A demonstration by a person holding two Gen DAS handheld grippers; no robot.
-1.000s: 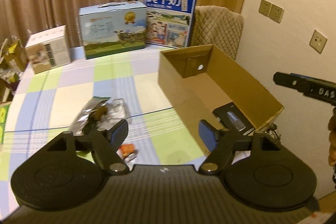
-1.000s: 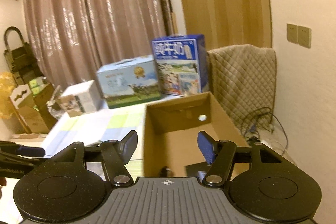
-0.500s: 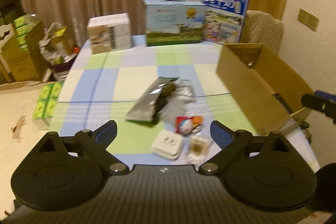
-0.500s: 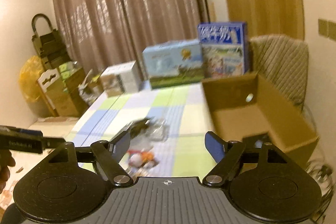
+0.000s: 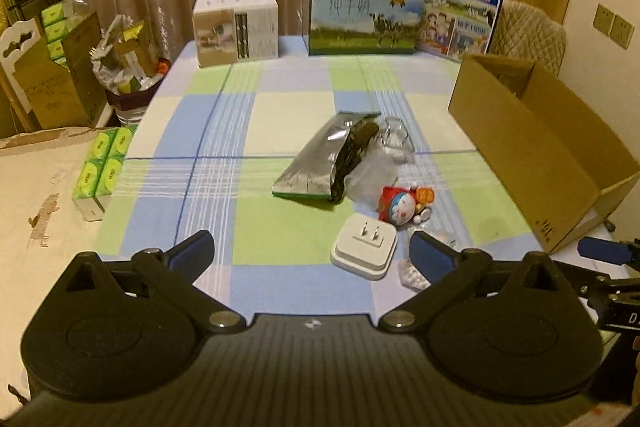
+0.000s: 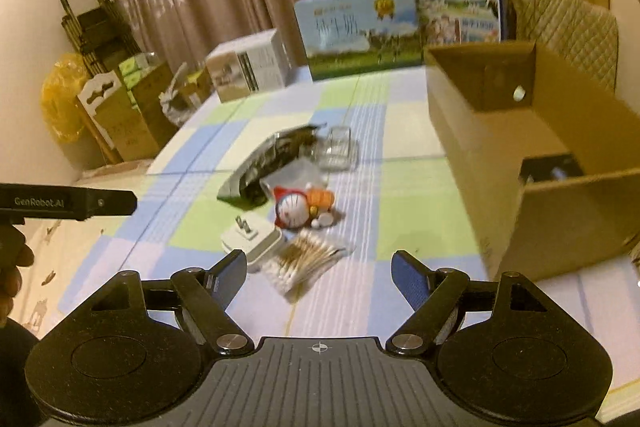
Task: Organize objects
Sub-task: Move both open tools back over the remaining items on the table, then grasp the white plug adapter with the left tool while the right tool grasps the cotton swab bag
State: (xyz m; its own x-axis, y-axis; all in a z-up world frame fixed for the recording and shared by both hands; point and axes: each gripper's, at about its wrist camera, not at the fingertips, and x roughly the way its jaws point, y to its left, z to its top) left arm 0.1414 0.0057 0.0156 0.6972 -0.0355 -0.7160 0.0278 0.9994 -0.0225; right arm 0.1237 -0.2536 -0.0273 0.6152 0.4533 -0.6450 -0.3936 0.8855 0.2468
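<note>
Clutter pile sits centre of both frames on the checked table (image 5: 280, 107): foil bag (image 5: 316, 159), clear plastic wrap (image 5: 376, 171), Doraemon toy (image 5: 402, 207), white plug adapter (image 5: 364, 247), pill blister (image 5: 412, 277), cotton swab pack (image 6: 308, 261). Cardboard box (image 5: 540, 147), right of frame, open-topped, something dark already at its bottom, likely the drop target.

Left gripper (image 5: 312, 245): jaws opening, near full spread, nothing between them; adapter just ahead, right of centre. Right gripper (image 6: 320, 273): jaws wide apart, empty; swab pack directly ahead of the gap.

Handling, judged:
- Adapter: rigid, light, smooth casing, prongs up. Grip across the flat sides, not the prongs.
- Swab pack: soft, slippery film, very light. Pinch mid-pack; may slide or crumple.
- Toy: small, rounded, probably hard plastic; could roll out of the pads.
- Foil bag: thin, floppy, crinkly; take an edge.
- Blister: flat, hard to get under.
</note>
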